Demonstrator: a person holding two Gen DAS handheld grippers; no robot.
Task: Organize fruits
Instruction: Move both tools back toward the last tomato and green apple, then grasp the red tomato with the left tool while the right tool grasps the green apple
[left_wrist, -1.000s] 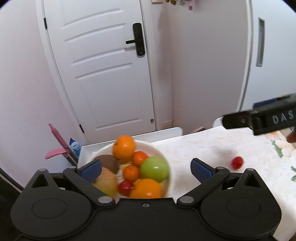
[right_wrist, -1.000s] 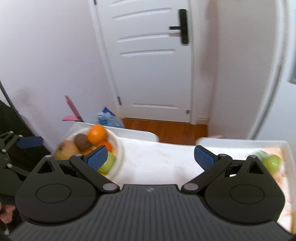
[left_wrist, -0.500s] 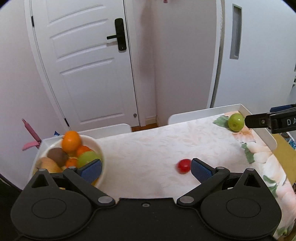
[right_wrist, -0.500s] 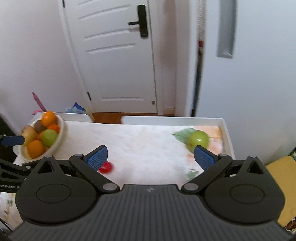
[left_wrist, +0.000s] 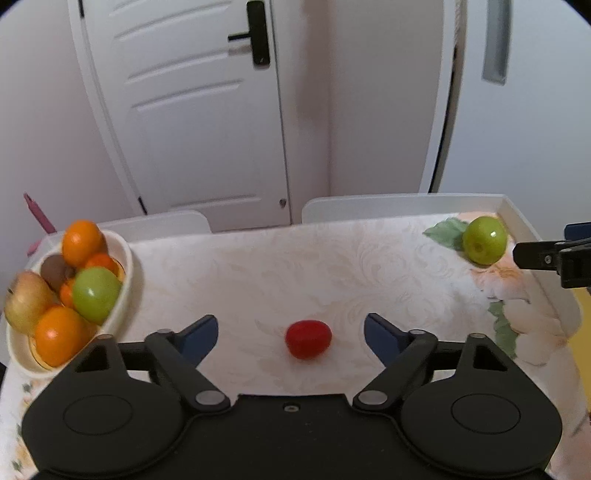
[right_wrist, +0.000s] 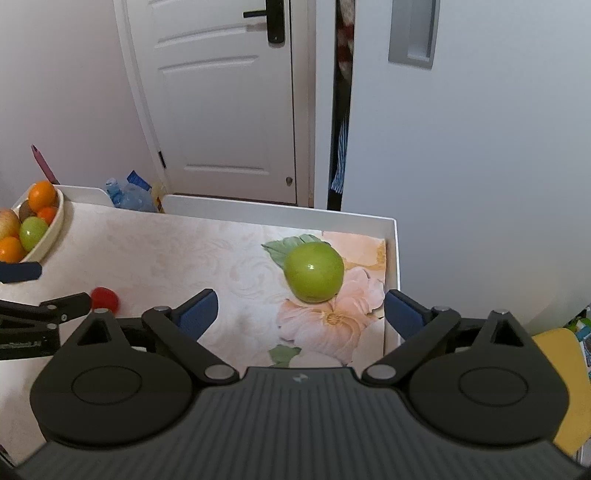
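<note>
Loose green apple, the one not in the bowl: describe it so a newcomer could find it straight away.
Start at the white-rimmed table with the floral cloth and go to its far right corner, away from the fruit bowl. There the loose green apple sits on a printed leaf and pink flower, just ahead of the open right claw. Unlike the small red fruit, it is big, green and alone.
</note>
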